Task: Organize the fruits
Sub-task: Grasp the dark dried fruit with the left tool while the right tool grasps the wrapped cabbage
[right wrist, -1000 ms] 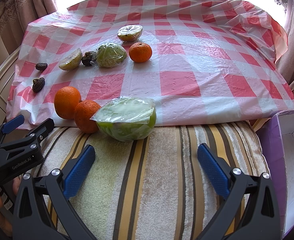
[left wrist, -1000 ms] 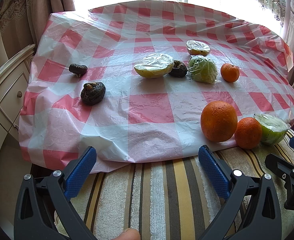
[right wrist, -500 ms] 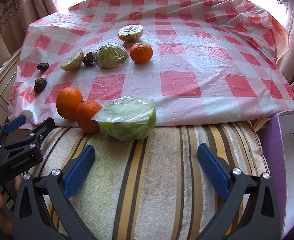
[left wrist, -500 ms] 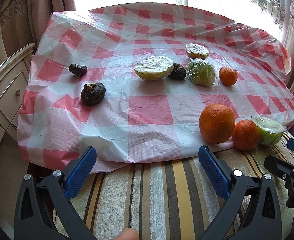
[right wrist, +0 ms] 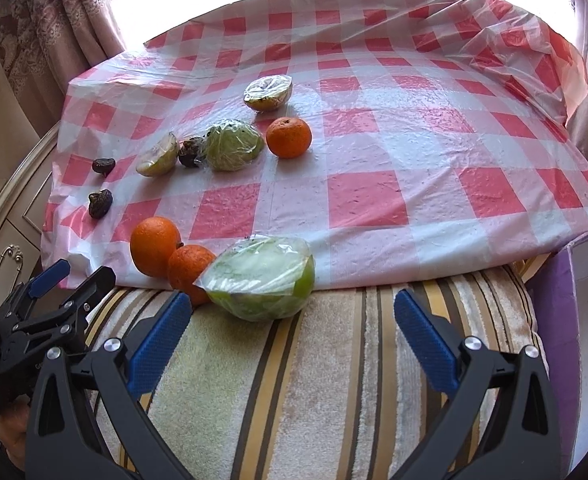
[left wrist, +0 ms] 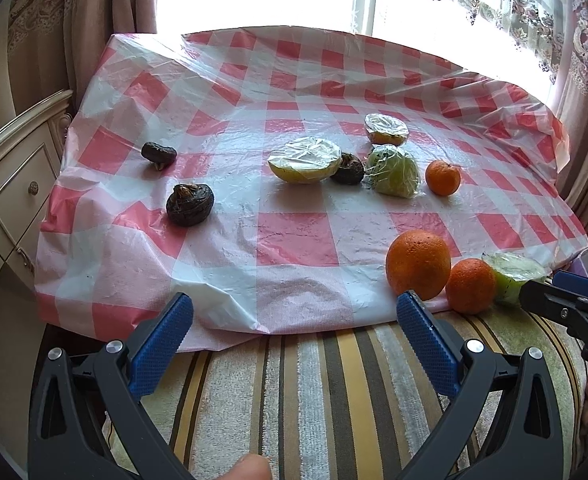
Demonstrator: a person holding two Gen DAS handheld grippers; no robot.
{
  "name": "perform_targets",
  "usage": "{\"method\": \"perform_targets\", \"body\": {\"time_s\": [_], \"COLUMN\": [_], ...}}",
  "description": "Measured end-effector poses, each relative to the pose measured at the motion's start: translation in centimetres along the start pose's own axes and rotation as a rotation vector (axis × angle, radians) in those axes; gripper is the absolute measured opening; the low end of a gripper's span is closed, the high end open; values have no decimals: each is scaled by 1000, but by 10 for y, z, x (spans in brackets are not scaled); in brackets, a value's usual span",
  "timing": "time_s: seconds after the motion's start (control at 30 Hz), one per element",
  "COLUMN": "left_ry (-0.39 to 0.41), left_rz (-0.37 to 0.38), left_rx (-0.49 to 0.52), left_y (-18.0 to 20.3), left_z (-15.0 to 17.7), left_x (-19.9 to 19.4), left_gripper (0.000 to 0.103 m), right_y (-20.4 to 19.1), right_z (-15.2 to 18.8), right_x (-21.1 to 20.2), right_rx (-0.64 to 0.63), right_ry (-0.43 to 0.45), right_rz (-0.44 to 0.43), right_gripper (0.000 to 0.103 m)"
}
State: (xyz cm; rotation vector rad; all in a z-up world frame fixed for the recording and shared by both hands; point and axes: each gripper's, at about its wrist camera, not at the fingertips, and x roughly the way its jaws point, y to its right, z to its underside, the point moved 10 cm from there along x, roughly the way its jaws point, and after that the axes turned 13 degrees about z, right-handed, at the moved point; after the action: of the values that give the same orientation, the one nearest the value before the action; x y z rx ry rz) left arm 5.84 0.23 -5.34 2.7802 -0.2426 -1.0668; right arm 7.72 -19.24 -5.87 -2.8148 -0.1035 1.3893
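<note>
The left gripper (left wrist: pixel 294 320) hangs low over the striped towel (left wrist: pixel 334 400), level and pointing at the near edge of the checked cloth (left wrist: pixel 294 236), its jaws spread wide with nothing between them; a fingertip (left wrist: pixel 249 468) shows at the bottom edge of its view. On the far left stands a cream cabinet (left wrist: pixel 9 184) beside the cloth. Going rightward over the cloth, two dark shrivelled fruits lie well apart from the rest, the smaller one (left wrist: pixel 158 155) behind the larger one (left wrist: pixel 189 205). Toward the middle a wrapped yellow half fruit (left wrist: pixel 305 160) touches another dark fruit (left wrist: pixel 348 169), which touches a wrapped green fruit (left wrist: pixel 392 171), with a small tangerine (left wrist: pixel 442 177) just beside that and a wrapped half fruit (left wrist: pixel 386 129) behind them. At the cloth's near edge a big orange (left wrist: pixel 418 264) sits just ahead of the left gripper's right-hand finger, touching a smaller orange (left wrist: pixel 470 286), and next to that the wrapped green half fruit (right wrist: pixel 263 278) lies half on the cloth and half on the towel. The right gripper (right wrist: pixel 292 316) is held level over the towel just short of this wrapped half, jaws spread and empty, the fruit ahead and slightly left of their centre. A purple box (right wrist: pixel 554 308) stands at the far right, against the towel's edge.
</note>
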Motion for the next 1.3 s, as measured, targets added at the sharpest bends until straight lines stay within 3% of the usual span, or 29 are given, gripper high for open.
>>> {"method": "perform_targets", "body": {"time_s": [0.4, 0.67, 0.83, 0.97, 1.3], "left_ry": [42, 76, 87, 50, -121], "left_rz": [12, -36, -62, -74, -127], "left_rx": [-54, -77, -86, -97, -32], "left_y": [-13, -35, -57, -75, -92], "left_z": [-12, -28, -48, -59, -61], "left_x": [-11, -16, -15, -2, 41], "left_gripper": [99, 97, 84, 75, 52], "right_y": [-3, -10, -15, -19, -14], "right_z": [-6, -5, -6, -6, -7], "right_x": [10, 11, 9, 7, 5], "right_rx": [-3, -35, -49, -60, -30], "right_ry": [-7, -12, -7, -1, 0], "right_rz": [24, 4, -31, -50, -64], "right_gripper": [101, 84, 72, 63, 62]}}
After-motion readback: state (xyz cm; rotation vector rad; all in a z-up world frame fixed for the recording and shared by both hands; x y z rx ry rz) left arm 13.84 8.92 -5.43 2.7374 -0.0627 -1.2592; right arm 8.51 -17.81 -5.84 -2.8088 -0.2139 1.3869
